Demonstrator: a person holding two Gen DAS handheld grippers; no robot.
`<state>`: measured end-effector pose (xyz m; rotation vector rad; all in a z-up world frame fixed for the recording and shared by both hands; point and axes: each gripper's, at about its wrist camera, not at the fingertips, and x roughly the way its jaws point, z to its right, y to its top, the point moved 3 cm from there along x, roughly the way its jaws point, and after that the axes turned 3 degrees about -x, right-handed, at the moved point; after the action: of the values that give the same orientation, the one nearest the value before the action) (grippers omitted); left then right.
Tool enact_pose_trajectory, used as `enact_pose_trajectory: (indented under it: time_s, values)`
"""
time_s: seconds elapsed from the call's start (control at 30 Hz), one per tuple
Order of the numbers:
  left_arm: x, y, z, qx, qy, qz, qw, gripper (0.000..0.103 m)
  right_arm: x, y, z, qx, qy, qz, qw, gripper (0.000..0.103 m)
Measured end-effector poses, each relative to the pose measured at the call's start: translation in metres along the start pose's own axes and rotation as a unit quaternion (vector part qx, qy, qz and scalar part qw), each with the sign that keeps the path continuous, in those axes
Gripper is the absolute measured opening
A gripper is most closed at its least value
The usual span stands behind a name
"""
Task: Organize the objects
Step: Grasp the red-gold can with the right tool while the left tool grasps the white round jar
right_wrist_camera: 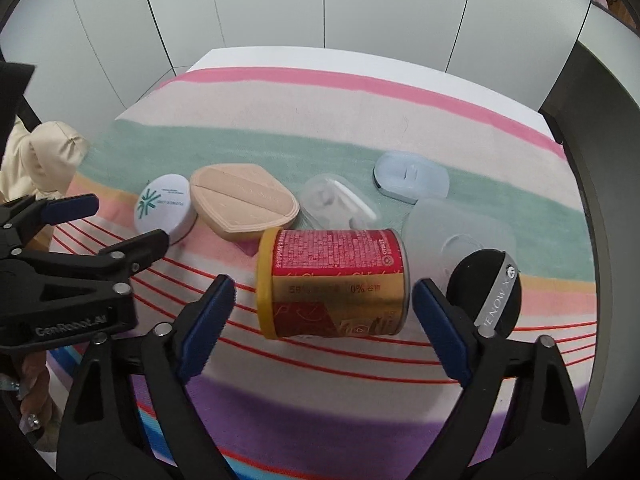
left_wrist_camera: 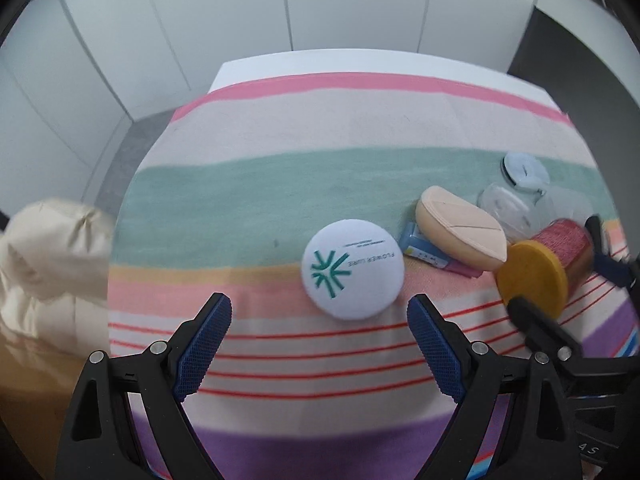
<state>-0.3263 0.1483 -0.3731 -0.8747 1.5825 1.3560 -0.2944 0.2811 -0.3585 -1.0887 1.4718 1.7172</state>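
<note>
- Two hand-held grippers hang over a striped cloth point(right_wrist_camera: 360, 120) spread across a white table point(right_wrist_camera: 224, 58), with the task's things scattered along the cloth's green and peach bands.
- Far left, a cream fabric bundle point(left_wrist_camera: 48, 256) sits off the cloth's edge.
- Left gripper point(left_wrist_camera: 320, 334) is spread wide, blue pads apart with nothing between them; in the right wrist view it shows at the left edge point(right_wrist_camera: 120, 220), jaws also parted.
- Just ahead of the left gripper lies a white round compact point(left_wrist_camera: 353, 270) with a green emblem, flat on the peach stripe; the right wrist view shows it point(right_wrist_camera: 164, 208) touching the next item.
- Beside it, a beige sponge case point(right_wrist_camera: 244, 202) leans over the compact's rim; under its edge the left wrist view shows a small blue box point(left_wrist_camera: 420, 246) with a pink piece beside it.
- Further right rests a clear plastic shell point(right_wrist_camera: 340, 202) holding small white pieces.
- Centre right, a red-and-gold can point(right_wrist_camera: 332, 284) with a yellow lid lies on its side between the right gripper's point(right_wrist_camera: 322, 308) pads; the pads stand apart from it on both sides, so the gripper is released, not clamped.
- Behind it sits a pale blue case point(right_wrist_camera: 412, 178), and nearer, a frosted lid point(right_wrist_camera: 460, 232).
- Rightmost, a black round compact point(right_wrist_camera: 486, 292) with a silver band stands tilted just beside the right pad.
</note>
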Motion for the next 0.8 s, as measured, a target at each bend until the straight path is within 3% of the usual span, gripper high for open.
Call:
enact_pose_trajectory:
  time_s: [0.07,0.17,0.27,0.33,0.37,0.43,0.57,0.8]
  values:
    - [0.004,0.001,0.011,0.023,0.005,0.006,0.9997,0.091,0.000,0.001,-0.001,-0.022,-0.024,0.013,0.999,0.068]
    - [0.017,0.003,0.019,0.024,0.007,-0.002,0.9997,0.093,-0.001,0.000,0.001,-0.028,-0.032,0.024,0.999,0.067]
    - [0.021,0.007,0.014,-0.007,-0.013,0.003,0.9999,0.093,-0.002,-0.001,0.004,-0.019,-0.022,0.030,0.999,0.066]
    - [0.020,0.008,0.010,-0.023,-0.027,0.012,0.9993,0.078,-0.003,0.000,0.006,-0.016,-0.016,0.030,0.999,0.066]
    - [0.016,0.010,0.012,-0.014,-0.029,0.023,0.9992,0.059,-0.003,0.000,0.007,-0.012,-0.013,0.029,0.999,0.066]
    - [0.014,0.012,0.019,0.003,-0.043,0.015,0.9990,0.058,-0.005,0.000,0.009,-0.003,-0.005,0.027,1.000,0.066]
    - [0.010,0.007,0.025,0.018,-0.018,0.017,0.9995,0.058,-0.010,-0.001,0.014,0.011,0.006,0.020,1.000,0.066]
    - [-0.008,0.004,0.020,-0.016,-0.019,0.002,0.9997,0.058,-0.018,0.002,0.015,0.018,0.007,0.018,1.000,0.066]
